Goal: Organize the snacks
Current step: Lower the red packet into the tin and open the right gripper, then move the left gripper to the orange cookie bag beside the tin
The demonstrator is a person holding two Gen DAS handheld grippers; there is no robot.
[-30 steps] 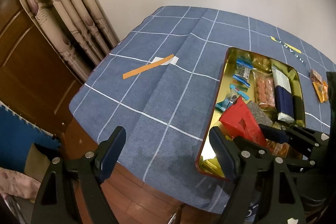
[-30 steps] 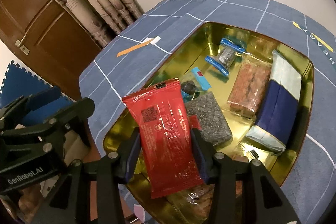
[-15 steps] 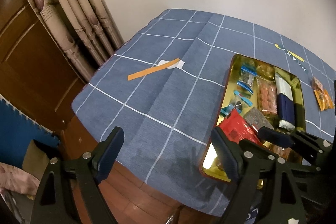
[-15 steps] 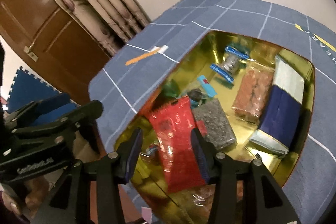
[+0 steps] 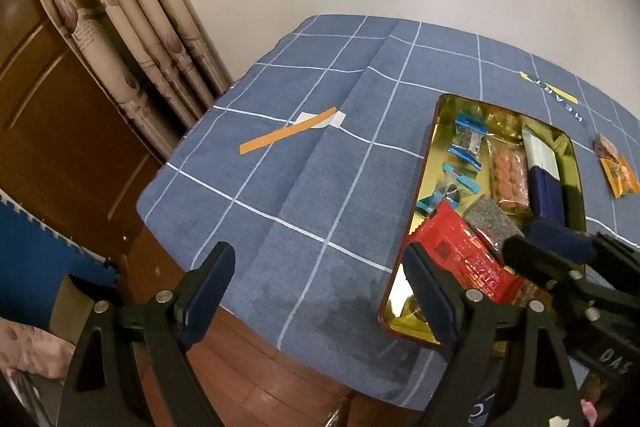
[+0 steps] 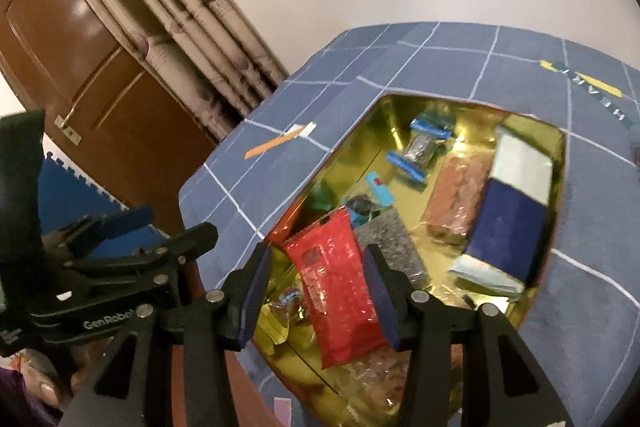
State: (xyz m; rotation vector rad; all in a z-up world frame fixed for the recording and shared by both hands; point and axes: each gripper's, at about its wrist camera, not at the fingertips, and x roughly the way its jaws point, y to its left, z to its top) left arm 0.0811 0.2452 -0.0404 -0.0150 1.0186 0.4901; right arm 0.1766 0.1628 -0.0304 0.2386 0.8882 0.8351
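I have the red packet [image 6: 340,287] between the fingers of my right gripper [image 6: 318,281], low over the near end of the gold tray [image 6: 362,143]. The fingers sit close on either side of it, but I cannot tell whether they are pinching it or have let it go onto the snacks below. The tray already carries a grey block [image 6: 390,247], an orange-brown bar [image 6: 456,199], a blue and white box [image 6: 512,207] and small blue-ended sweets [image 6: 420,149], so most of the sorting looks done to me. In the left view, two orange packets [image 5: 616,167] lie on the blue checked surface [image 5: 320,187] beyond the tray's far side; I judge those are what is left. My left gripper [image 5: 320,291] hangs over the surface's near edge, fingers spread wide, nothing between them.
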